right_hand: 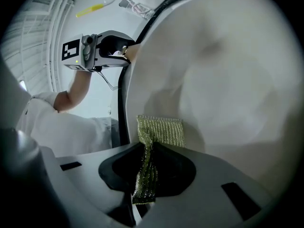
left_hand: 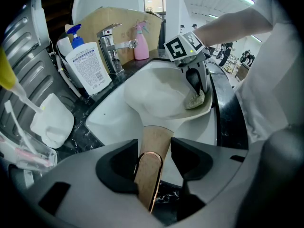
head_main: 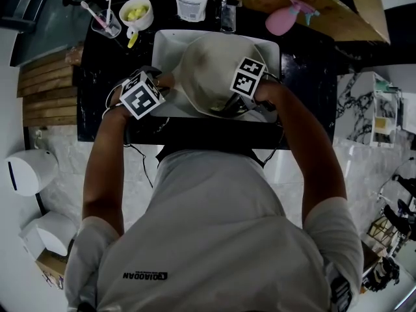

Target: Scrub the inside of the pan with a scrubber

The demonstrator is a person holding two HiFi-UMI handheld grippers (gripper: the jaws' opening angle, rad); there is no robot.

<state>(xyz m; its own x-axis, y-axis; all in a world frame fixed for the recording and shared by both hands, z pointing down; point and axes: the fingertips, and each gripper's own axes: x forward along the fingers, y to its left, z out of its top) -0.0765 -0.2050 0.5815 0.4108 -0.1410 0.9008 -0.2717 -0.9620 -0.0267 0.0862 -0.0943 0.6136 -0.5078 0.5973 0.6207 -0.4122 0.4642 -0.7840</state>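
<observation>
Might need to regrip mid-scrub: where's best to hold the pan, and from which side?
Take the handle, coming from its free end along its length. It is a narrow bar sticking out from the pan, so jaws fit either side. The bowl is wide, rounded, and taken up by the right gripper with the scrubber. The left gripper holds it that way.

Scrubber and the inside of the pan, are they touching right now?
Touching. The right gripper view shows the scrubber pressed flat against the inner wall of the pan, with no gap between them; the left gripper view agrees.
</observation>
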